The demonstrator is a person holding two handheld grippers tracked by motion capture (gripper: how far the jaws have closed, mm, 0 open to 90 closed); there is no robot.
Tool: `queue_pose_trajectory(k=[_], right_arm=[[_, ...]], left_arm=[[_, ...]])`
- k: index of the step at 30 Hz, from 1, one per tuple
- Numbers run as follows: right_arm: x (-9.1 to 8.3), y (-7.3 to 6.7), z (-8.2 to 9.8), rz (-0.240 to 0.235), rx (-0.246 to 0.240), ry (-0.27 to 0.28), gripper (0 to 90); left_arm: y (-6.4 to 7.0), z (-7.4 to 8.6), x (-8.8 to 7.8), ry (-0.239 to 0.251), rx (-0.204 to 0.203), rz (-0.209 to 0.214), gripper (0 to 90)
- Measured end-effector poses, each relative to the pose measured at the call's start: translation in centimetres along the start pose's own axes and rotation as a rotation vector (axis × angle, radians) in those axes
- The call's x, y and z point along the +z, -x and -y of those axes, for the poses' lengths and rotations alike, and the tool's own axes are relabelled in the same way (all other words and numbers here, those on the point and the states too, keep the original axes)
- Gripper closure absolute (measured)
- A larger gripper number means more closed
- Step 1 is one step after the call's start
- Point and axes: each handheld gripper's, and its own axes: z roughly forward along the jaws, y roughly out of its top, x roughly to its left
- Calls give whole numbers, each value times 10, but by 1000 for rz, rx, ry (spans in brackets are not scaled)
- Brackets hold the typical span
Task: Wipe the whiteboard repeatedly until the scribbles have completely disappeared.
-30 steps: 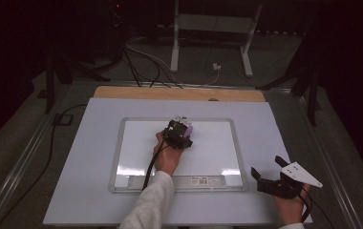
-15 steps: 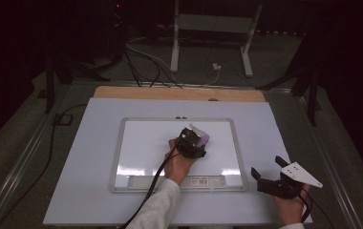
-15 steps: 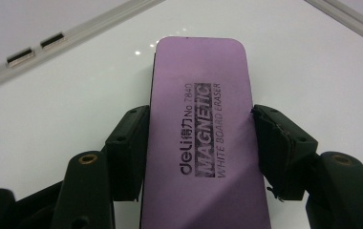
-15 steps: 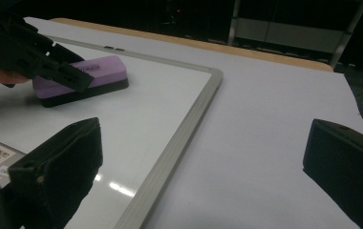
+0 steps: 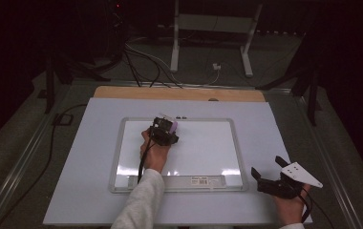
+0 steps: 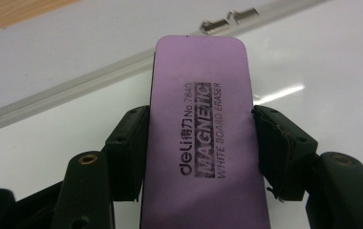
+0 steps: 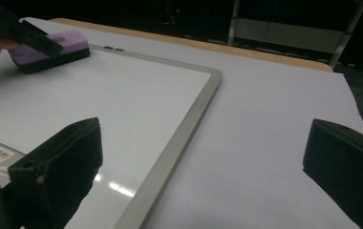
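A purple whiteboard eraser (image 5: 166, 123) printed "deli MAGNETIC WHITE BOARD ERASER" (image 6: 198, 71) lies flat on a grey-framed whiteboard (image 5: 203, 148), near its far edge and left of centre. My left gripper (image 5: 164, 130) is shut on the eraser's long sides (image 6: 201, 143). The board surface (image 6: 337, 62) around it looks clean. My right gripper (image 5: 271, 177) rests on the table off the board's near right corner, jaws wide open and nothing between them (image 7: 201, 167). From there the eraser (image 7: 50, 45) shows at the far left on the board (image 7: 122, 105).
The board lies on a pale sheet (image 5: 275, 129) covering the table, with a wooden strip (image 5: 179, 93) at the far edge. Two metal clips (image 6: 229, 21) sit on the board's far frame. A label strip (image 5: 201, 180) runs along its near edge. Cables (image 5: 141, 62) and a stand (image 5: 210, 28) are on the floor beyond.
The left gripper slid the eraser right and toward the person, then back left and up to the board's far edge. The right gripper has stayed still and open.
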Motion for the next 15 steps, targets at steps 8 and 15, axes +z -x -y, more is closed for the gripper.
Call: queue_pose_trajectory(k=[8,15], right_arm=[[0,-1,0,-2,-3,0,0],[-1,2,0,3,6,2,0]], left_arm=[[-10,4,-12,42,-46,48,418],[-16,7,-22,63,-63,69,418]])
